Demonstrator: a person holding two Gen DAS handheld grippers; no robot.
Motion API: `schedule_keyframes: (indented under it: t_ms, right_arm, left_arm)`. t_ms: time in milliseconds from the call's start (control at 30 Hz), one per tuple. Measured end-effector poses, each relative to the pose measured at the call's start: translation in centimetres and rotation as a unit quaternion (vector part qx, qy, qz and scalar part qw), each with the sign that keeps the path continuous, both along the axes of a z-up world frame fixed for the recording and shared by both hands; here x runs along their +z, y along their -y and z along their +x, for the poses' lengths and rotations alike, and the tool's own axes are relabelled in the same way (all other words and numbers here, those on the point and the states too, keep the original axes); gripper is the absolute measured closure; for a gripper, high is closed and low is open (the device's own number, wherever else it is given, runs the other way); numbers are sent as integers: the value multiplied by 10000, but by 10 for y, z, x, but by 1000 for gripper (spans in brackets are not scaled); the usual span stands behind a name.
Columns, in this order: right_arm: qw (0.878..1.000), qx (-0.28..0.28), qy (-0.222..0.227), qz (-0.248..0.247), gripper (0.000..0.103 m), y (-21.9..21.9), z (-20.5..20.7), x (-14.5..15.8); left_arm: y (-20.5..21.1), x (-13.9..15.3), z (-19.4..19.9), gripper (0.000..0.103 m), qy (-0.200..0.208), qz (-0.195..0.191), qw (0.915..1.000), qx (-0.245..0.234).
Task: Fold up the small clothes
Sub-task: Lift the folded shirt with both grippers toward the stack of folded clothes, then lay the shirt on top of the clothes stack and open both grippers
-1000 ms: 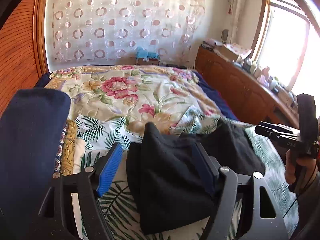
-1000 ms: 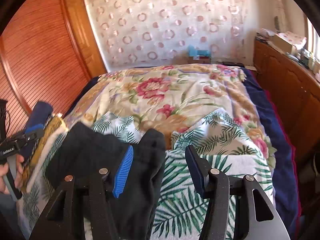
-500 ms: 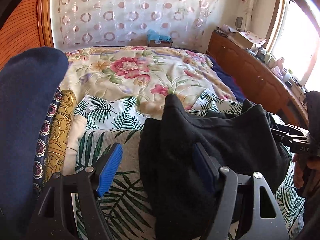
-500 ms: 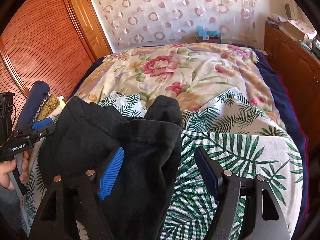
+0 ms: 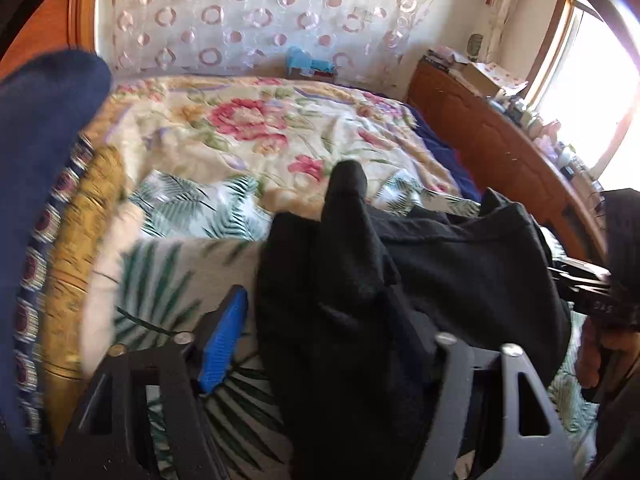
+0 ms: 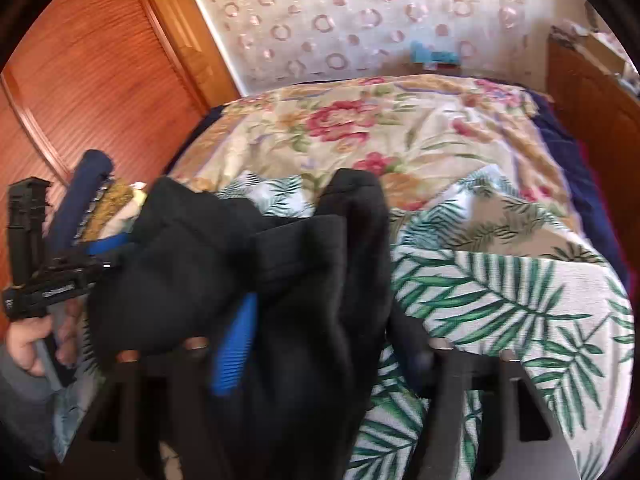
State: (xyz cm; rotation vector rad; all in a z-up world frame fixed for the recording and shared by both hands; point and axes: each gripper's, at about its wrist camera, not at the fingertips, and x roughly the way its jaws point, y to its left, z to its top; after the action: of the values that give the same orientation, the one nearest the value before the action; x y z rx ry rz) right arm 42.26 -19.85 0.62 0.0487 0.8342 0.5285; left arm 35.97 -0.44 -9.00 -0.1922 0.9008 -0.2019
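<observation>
A: At the near edge of the bed, left gripper (image 5: 320, 336) has the black garment (image 5: 460, 272) bunched between its fingers. Blue left pad (image 5: 222, 344) sits clear of the cloth, gap visible; right finger is buried under fabric. Jaws have just been closing, cloth between them, but I can't tell whether they pinch yet.

B: Right gripper (image 6: 324, 340)?

A: Same story. Jaws have just been closing with the garment (image 6: 224, 264) draped over both fingers. Blue pad (image 6: 236, 344) is half covered, other pad hidden. Can't tell whether it grips.

B: Where's the garment overall?

A: Heaped on the palm-leaf sheet (image 6: 500, 304), strung between both grippers, one dark lobe sticking up in the middle. Not flat, no fold made by my read.

B: Failure modes?

A: Mainly a multi-layer grab. Cloth is bunched, so either jaw could catch two layers and the fold would come out twisted. Or one side pinches and the other only drapes, so the loose end slides off on lift.

B: Clutter?

A: Rolled fabrics just left: cream, gold-patterned roll (image 5: 80, 264), navy roll (image 5: 40, 168). A wide sweep with the left hand could drag them. Beyond that, floral quilt (image 5: 248, 132), then the circle-print curtain (image 5: 240, 12). Wooden sideboard (image 5: 492, 148) on the right is well apart.
</observation>
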Motion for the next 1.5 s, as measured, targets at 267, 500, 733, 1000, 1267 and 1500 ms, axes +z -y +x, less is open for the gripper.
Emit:
schedule_keyframes:
  t_ms: [267, 500, 733, 1000, 1267, 1500]
  right_arm:
    - [9995, 139, 286, 64, 86, 0, -10, 4]
    - [9944, 125, 1017, 265, 87, 3, -42, 39]
    - [9855, 374, 1624, 331, 87, -4, -73, 78]
    - [9658, 1187, 2293, 235, 87, -65, -92, 124]
    - [9395, 2229, 2596, -172, 87, -188, -60, 139]
    - [9391, 2593, 2118, -775, 86, -303, -13, 80]
  left_arm:
    - [-4, 18, -13, 86, 185, -574, 9978, -289]
    - [-8, 79, -63, 89, 919, -802, 9918, -370]
    - [-32, 137, -120, 89, 1696, -790, 9821, -213]
    - [-87, 170, -185, 89, 2230, -605, 9719, 455]
    - [-157, 126, -214, 90, 1864, -709, 9687, 1481]
    - [-186, 60, -222, 92, 1185, -939, 9682, 1992]
